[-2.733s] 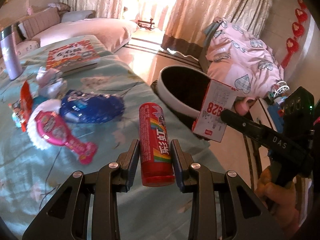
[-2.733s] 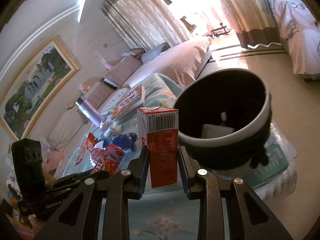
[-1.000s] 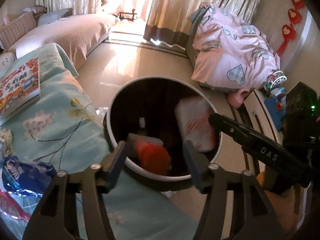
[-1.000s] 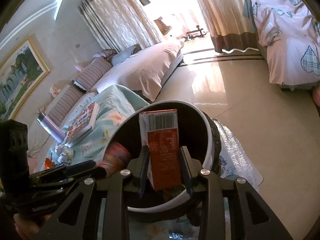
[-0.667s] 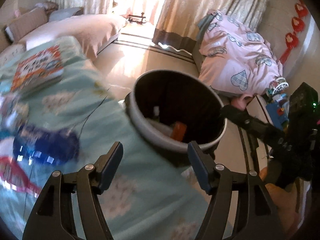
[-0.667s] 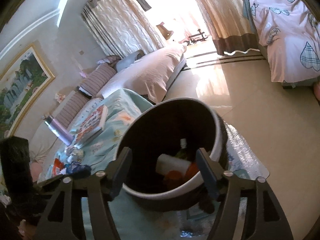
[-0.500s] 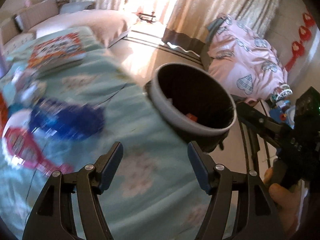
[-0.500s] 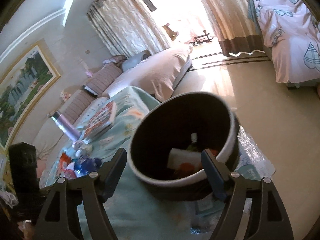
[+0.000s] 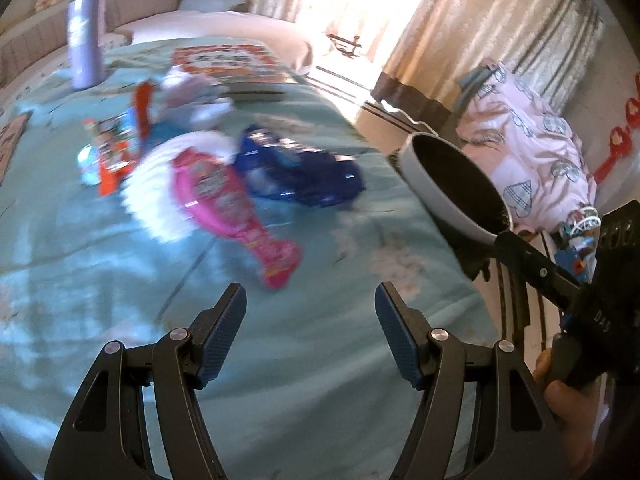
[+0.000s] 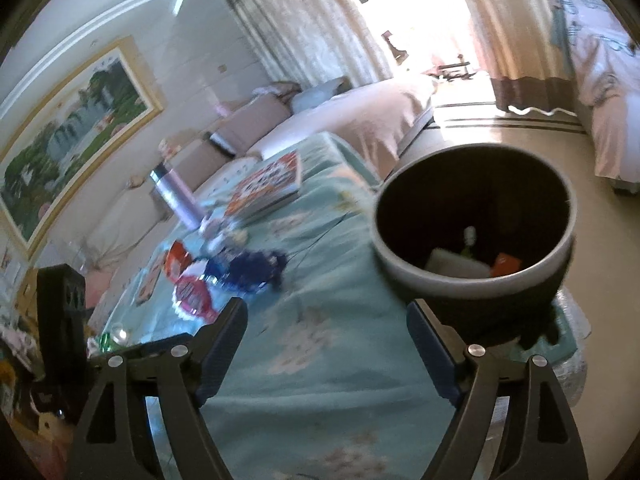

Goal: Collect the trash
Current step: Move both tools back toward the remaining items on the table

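Left gripper (image 9: pixel 310 312) low in the middle of its frame, spread wide, nothing between the fingers. Above it, on the teal cloth (image 9: pixel 320 400), a blurry pile of trash: pink wrapper (image 9: pixel 232 208) in the middle, dark blue wrapper (image 9: pixel 304 176) just to its right, red and orange wrappers (image 9: pixel 116 148) at the left. Purple bottle (image 9: pixel 85 32) standing at the upper left, book (image 9: pixel 228 64) near the top middle. Round bin (image 9: pixel 452 188) at the right edge of the cloth.

Right gripper (image 10: pixel 326 340) at the bottom of its frame, also spread wide and empty. Bin (image 10: pixel 420 272) at the right, just above the right finger, with white and orange bits of trash down inside.
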The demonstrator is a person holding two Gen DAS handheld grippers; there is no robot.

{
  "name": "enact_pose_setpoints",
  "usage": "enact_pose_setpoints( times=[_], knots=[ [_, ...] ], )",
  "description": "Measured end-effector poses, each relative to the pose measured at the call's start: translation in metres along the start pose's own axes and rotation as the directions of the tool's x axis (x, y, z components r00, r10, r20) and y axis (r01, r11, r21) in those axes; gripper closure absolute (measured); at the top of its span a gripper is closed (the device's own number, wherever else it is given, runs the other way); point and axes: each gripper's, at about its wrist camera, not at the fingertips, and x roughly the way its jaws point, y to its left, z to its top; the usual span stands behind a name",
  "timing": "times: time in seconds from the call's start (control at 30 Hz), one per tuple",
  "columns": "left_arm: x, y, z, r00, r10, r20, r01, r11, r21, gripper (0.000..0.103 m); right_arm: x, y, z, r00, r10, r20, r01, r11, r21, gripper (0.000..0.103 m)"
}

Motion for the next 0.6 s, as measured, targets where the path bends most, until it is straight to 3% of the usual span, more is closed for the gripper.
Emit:
enact_pose_setpoints(
  times=[0.6],
  knots=[
    [-0.018,0.076,-0.014,0.999,0.047,0.01,-0.045,0.988,-0.149,0.035,0.044,0.05,-0.018,0.993,0.04,-0.11,-0.051,0.994,-0.098,0.018]
  ],
)
